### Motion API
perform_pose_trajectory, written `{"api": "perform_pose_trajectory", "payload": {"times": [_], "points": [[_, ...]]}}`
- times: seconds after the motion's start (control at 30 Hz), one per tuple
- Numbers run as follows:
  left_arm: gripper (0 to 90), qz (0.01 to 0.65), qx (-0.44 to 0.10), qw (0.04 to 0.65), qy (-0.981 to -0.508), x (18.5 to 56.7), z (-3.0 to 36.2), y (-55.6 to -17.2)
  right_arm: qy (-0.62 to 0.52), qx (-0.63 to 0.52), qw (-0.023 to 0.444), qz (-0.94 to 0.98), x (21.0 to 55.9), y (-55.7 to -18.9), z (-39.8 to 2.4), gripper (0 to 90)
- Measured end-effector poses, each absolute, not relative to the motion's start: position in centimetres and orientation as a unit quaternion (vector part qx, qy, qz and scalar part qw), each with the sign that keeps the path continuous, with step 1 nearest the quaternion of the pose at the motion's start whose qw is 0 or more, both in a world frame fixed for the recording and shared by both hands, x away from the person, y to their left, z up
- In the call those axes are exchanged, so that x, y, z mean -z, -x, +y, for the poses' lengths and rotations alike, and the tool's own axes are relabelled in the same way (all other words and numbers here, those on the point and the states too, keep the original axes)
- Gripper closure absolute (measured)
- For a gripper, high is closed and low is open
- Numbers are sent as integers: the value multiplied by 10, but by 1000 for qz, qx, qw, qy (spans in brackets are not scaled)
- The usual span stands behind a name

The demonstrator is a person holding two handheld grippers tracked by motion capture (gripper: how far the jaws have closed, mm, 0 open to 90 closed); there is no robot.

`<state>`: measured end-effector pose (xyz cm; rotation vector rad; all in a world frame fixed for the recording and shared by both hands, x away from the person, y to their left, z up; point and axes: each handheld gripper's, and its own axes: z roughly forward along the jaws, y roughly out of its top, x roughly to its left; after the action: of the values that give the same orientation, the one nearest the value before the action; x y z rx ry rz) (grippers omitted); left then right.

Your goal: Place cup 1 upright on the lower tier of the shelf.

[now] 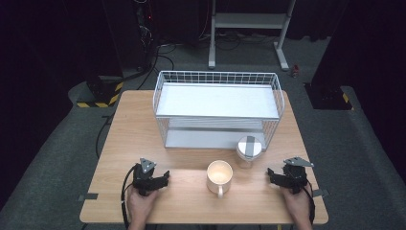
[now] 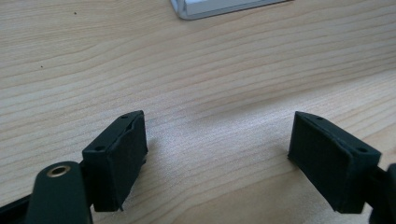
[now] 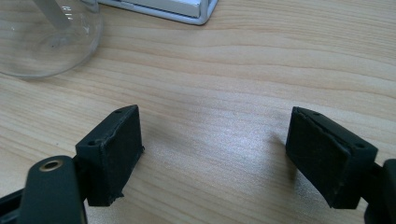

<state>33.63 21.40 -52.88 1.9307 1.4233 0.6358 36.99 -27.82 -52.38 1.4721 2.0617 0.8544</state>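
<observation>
Tools spread and empty over bare wood

Jaws on my left tool (image 2: 217,140) stand wide apart, with nothing between them but wood grain; in the left gripper view the pads sit low over the tabletop (image 2: 196,74), and I cannot tell whether they touch it. A corner of the white rack base shows at the top edge of that view. My right tool (image 3: 215,142) is spread just as wide and also holds nothing, its pads close over the wood. In the right gripper view the clear jar (image 3: 44,37) stands ahead and to the left of the jaws, well clear of them, with the rack's white base corner behind it.

From the high view I see the left tool (image 1: 165,178) near the front left of the tabletop, jaws pointing inward toward the middle, and the right tool (image 1: 270,173) at the front right, pointing back toward it. A hand (image 1: 141,203) grips each from the near edge. Between the two tools stands a white mug (image 1: 219,176), upright, handle toward me. Just behind it and to its right is the jar with a taped lid, close against the front of a white wire rack (image 1: 218,110) that fills the far middle of the tabletop.
</observation>
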Motion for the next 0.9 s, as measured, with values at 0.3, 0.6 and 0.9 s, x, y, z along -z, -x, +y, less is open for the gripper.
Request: {"api": "perform_pose_trajectory", "payload": {"times": [0.3,0.6,0.9], "points": [[195,542,-242,323,-737,529,214,-336,-535,-311,233,751,524,-370,-278,183],[196,543,-243,323,-736,529,214,-336,-536,-311,234,749,524,-369,-278,184],[197,543,-243,323,-736,529,214,-336,-536,-310,234,750,524,-367,-277,186]]}}
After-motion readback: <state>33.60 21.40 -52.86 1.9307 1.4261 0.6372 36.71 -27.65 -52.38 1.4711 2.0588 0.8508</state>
